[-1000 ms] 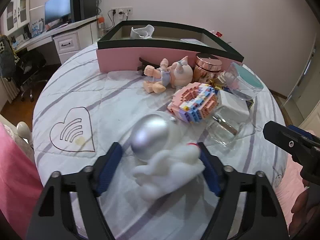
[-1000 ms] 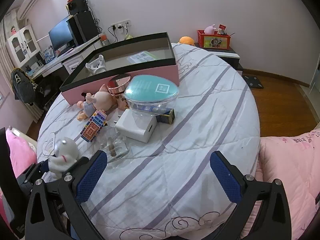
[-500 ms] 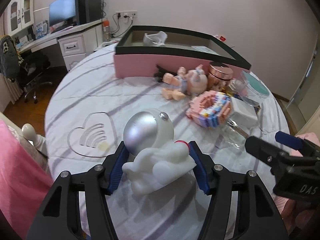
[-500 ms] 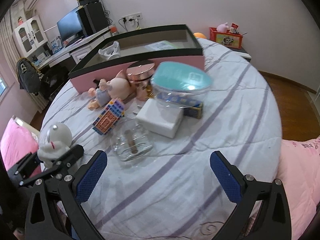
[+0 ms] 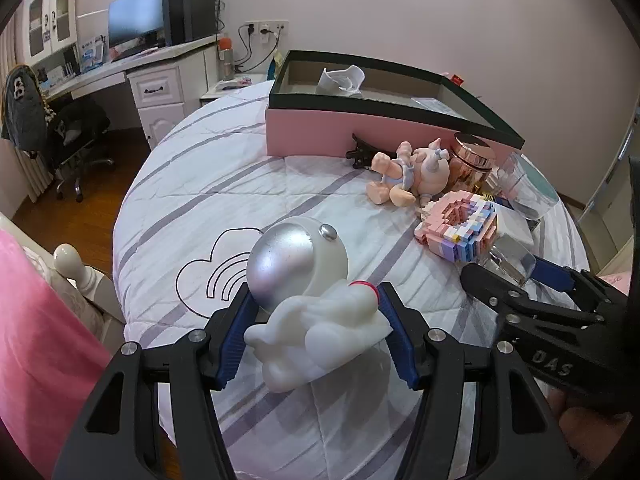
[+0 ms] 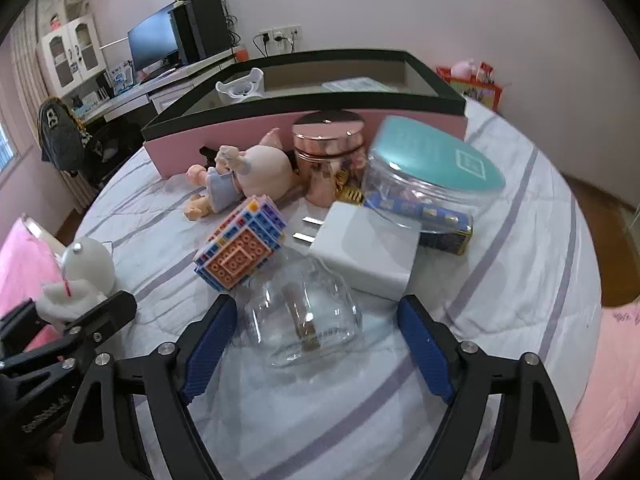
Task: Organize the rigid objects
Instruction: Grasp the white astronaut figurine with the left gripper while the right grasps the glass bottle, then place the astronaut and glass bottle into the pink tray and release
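Observation:
My left gripper is shut on a white astronaut figure with a silver visor, held above the bed; the figure also shows in the right wrist view. My right gripper is open, its blue pads on either side of a clear glass bottle lying on the bedspread, not touching it. A pink box with a dark rim stands behind the pile; it also shows in the right wrist view.
By the box lie a pig doll, a block toy, a white charger, a rose-gold jar, a teal-lidded clear jar, a blue tin and a black hair clip. The desk stands left.
The left gripper closed on the astronaut and lifted it. The right gripper moved forward and down until its open jaws straddle the glass bottle.

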`<action>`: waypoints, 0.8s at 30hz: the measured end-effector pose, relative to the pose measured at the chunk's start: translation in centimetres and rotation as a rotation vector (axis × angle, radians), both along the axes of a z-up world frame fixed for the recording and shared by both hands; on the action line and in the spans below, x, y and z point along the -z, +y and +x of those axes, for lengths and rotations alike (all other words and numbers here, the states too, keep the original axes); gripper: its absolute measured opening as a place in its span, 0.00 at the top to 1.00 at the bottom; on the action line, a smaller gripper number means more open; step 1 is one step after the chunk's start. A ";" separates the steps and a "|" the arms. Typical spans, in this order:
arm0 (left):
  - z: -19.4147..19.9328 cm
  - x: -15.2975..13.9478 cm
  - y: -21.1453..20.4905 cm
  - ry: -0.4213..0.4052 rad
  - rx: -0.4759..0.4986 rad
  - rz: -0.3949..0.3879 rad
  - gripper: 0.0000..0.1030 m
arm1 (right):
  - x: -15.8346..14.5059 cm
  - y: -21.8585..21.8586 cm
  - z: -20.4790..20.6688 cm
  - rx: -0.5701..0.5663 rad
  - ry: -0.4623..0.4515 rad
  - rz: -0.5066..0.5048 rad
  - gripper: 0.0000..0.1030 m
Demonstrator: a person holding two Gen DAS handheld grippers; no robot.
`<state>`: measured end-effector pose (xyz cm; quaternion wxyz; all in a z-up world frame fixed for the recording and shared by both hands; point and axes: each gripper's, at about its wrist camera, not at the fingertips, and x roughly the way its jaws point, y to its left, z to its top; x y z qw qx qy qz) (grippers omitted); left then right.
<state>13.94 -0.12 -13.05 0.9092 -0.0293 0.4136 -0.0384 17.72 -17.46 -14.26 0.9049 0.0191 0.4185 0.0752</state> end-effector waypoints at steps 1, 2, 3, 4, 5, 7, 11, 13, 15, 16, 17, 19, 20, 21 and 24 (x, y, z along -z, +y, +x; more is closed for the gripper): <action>0.0 0.0 0.0 -0.002 0.001 0.001 0.40 | 0.0 0.0 -0.1 -0.001 -0.008 -0.005 0.32; 0.0 0.0 0.0 -0.003 0.001 0.001 0.40 | -0.1 -0.1 -0.3 -0.005 -0.013 -0.001 0.41; 0.0 -0.1 0.0 -0.003 0.001 0.000 0.40 | -0.2 -0.3 -0.5 -0.017 -0.015 0.015 0.50; 0.1 0.0 0.0 -0.002 0.002 -0.001 0.40 | -0.3 -0.5 -0.6 -0.021 -0.013 0.020 0.49; 0.1 -0.1 0.0 -0.002 0.003 -0.002 0.40 | -0.3 -0.6 -0.6 -0.029 -0.008 0.022 0.49; 0.0 -0.2 -0.2 -0.005 0.009 -0.001 0.40 | -0.5 -0.8 -0.9 -0.037 -0.003 0.026 0.49; -0.2 -0.6 -0.6 -0.012 0.012 0.004 0.40 | -0.8 -1.3 -1.8 -0.042 0.002 0.043 0.49; -0.3 -0.8 -0.6 -0.017 0.012 0.007 0.40 | -1.0 -1.6 -2.4 -0.045 0.005 0.052 0.49; -0.3 -1.1 -0.7 -0.021 0.013 0.003 0.40 | -1.5 -1.9 -3.0 -0.044 0.000 0.055 0.49; -0.4 -1.4 -0.7 -0.025 0.015 -0.001 0.40 | -1.7 -2.1 -3.4 -0.043 -0.004 0.063 0.49; -0.3 -1.7 -0.8 -0.029 0.016 -0.003 0.40 | -2.1 -2.4 -3.7 -0.039 -0.009 0.073 0.49; -0.3 -2.4 -1.0 -0.041 0.021 -0.009 0.40 | -3.0 -2.7 -4.1 -0.034 -0.030 0.073 0.49; -0.2 -2.7 -1.1 -0.047 0.025 -0.012 0.40 | -3.5 -2.9 -4.2 -0.032 -0.043 0.075 0.49; -0.2 -3.1 -1.2 -0.051 0.030 -0.016 0.40 | -3.9 -3.0 -4.3 -0.030 -0.053 0.079 0.49; 0.2 -4.1 -1.4 -0.067 0.039 -0.025 0.40 | -5.2 -3.4 -4.2 -0.030 -0.085 0.098 0.49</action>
